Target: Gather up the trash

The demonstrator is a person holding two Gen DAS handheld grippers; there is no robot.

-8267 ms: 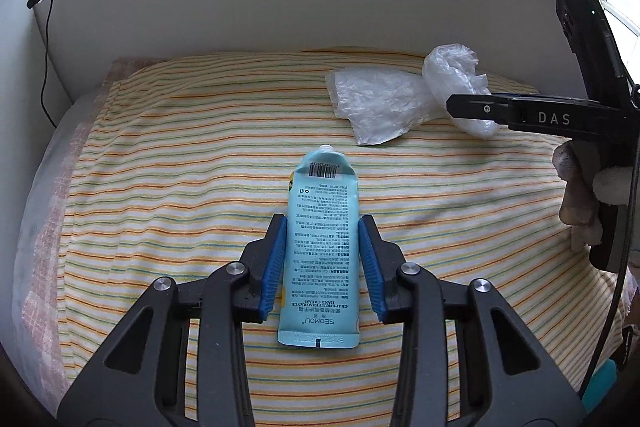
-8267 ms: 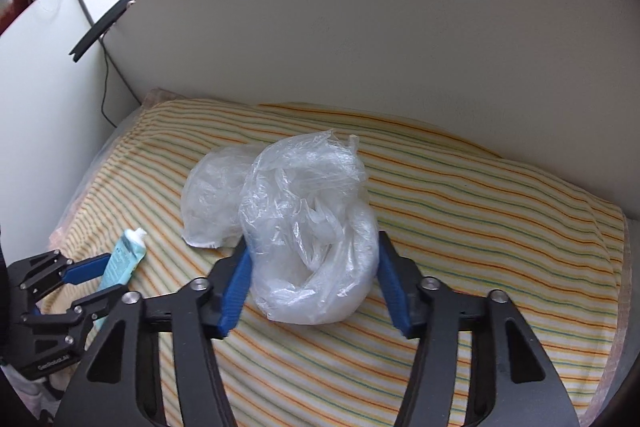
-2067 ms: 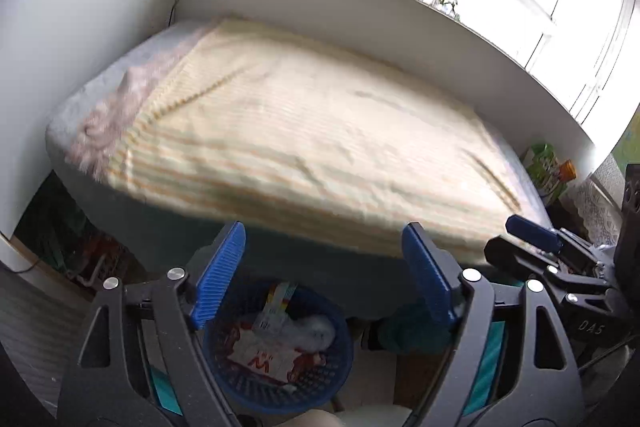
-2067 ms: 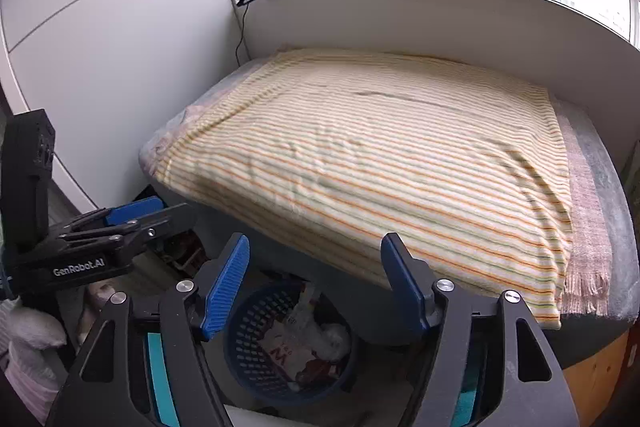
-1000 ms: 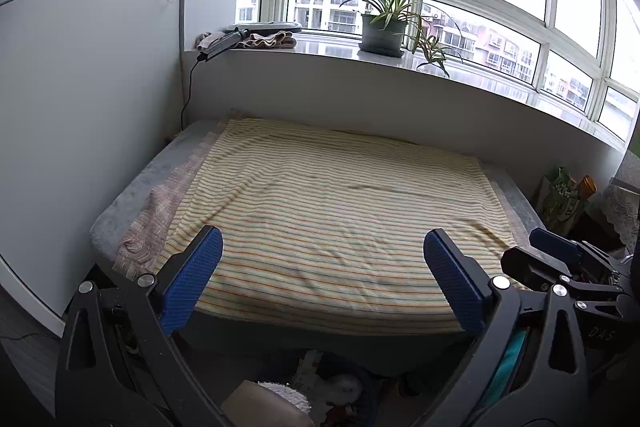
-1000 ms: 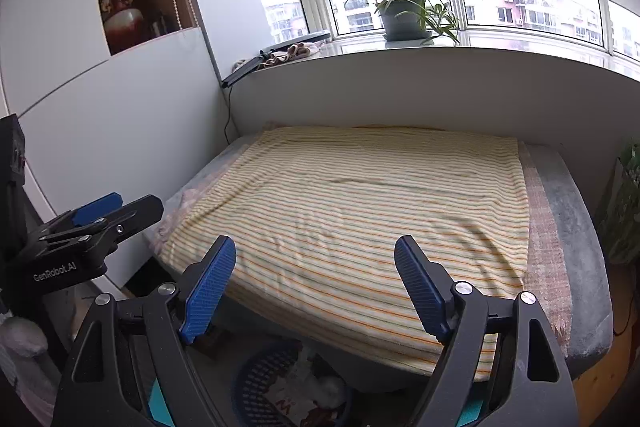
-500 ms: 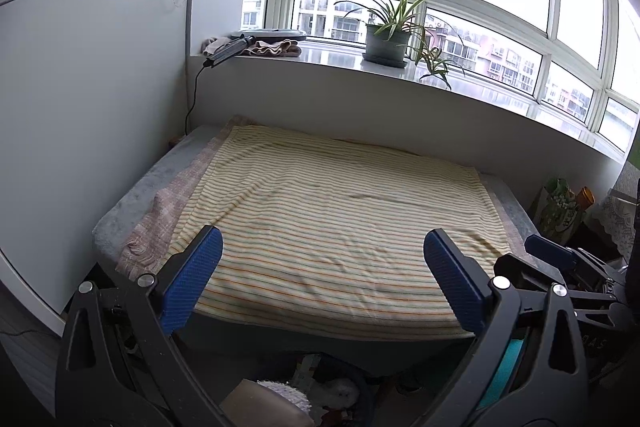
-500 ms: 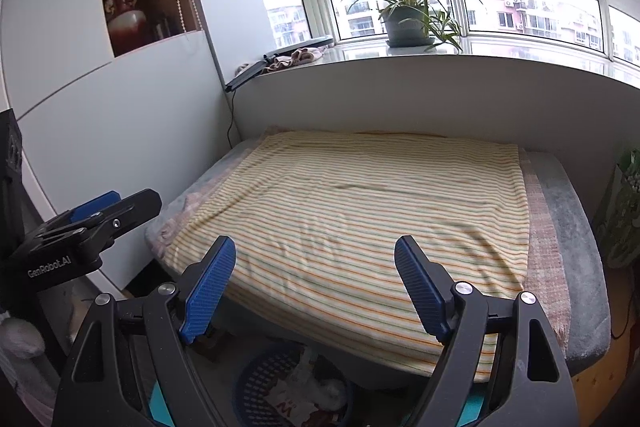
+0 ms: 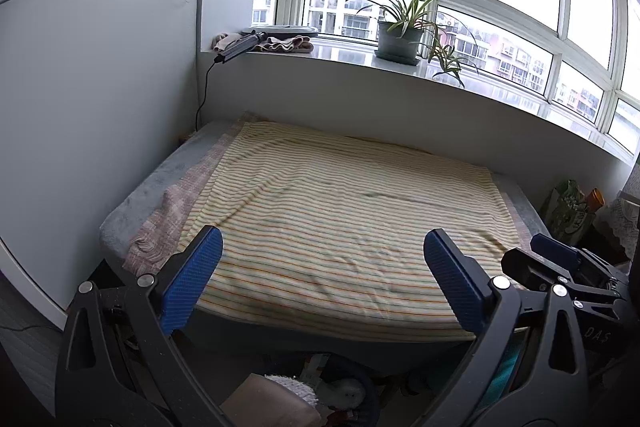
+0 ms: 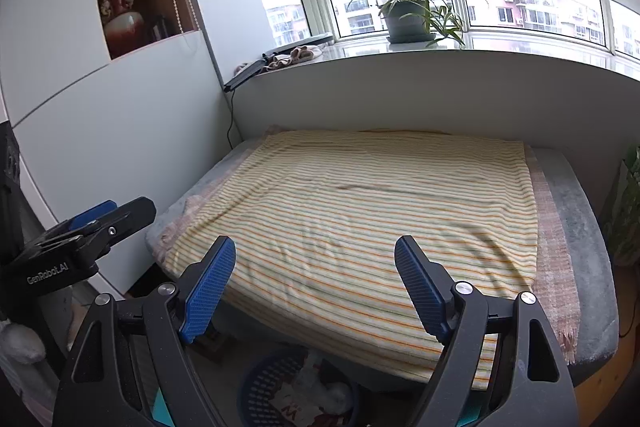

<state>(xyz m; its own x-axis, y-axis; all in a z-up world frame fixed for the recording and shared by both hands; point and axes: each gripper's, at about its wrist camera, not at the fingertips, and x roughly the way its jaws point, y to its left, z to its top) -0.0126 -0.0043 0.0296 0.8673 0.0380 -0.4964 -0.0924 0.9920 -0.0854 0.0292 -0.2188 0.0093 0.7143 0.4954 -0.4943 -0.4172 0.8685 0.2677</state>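
A blue plastic basket [image 10: 264, 383] stands on the floor at the foot of the bed, with wrappers and a crumpled clear bag [image 10: 316, 395] inside. Its dark rim [image 9: 360, 379] shows partly in the left wrist view. My left gripper [image 9: 322, 251] is open and empty, held above the bed's near edge. My right gripper [image 10: 314, 259] is open and empty, above the basket. Each gripper shows in the other's view: the right one at the right edge [image 9: 560, 267], the left one at the left [image 10: 88, 231]. No trash lies on the striped blanket [image 10: 380, 211].
The bed fills the alcove under a window sill [image 10: 440, 55] with a potted plant [image 10: 408, 19] and a cloth [image 9: 280, 45]. A white wall with shelves [image 10: 132, 11] is on the left. Bags and a bottle [image 9: 576, 203] stand right of the bed.
Both grippers have tilted up and pulled back from the basket, so it dropped to the bottom of the views. Earlier they held the tube and the plastic bag; now both are empty.
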